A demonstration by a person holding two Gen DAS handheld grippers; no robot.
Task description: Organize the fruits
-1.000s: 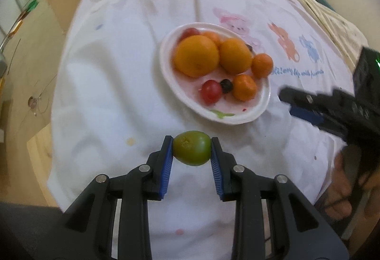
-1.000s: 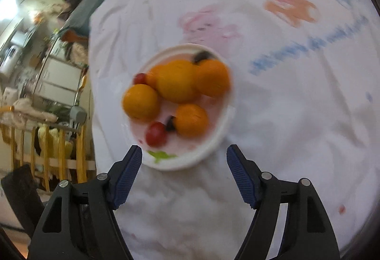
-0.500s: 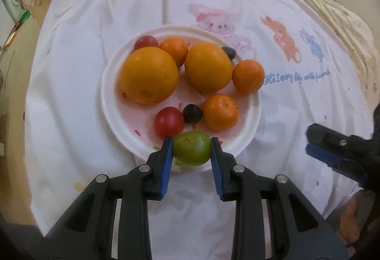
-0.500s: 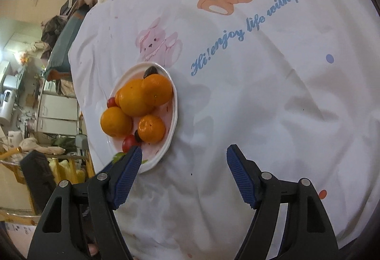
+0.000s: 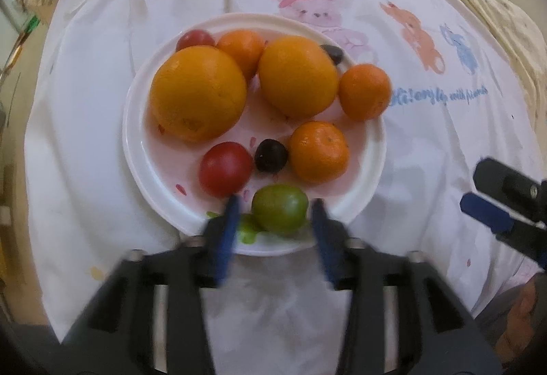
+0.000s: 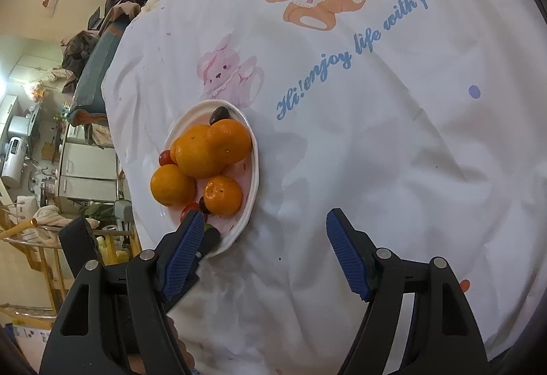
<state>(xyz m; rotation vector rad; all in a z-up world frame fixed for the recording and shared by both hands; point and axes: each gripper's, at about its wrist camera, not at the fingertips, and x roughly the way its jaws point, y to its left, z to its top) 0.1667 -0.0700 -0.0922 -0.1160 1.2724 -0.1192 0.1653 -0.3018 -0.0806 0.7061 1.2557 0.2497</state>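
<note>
The left tongs (image 5: pixel 275 216) have just been opening, and the green fruit (image 5: pixel 280 209) now sits free between the parted pads on the near rim of the white plate (image 5: pixel 136 149). The right tongs (image 6: pixel 263 251) hang wide apart and empty over the desk's cloth (image 6: pixel 376 152), beside the plate.

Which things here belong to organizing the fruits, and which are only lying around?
Belonging to the job:
- plate
- green fruit, between the just-opened left hand-held gripper
- oranges, tangerines
- red tomatoes, dark grapes

Just lying about:
- printed tablecloth
- cluttered shelves
</note>
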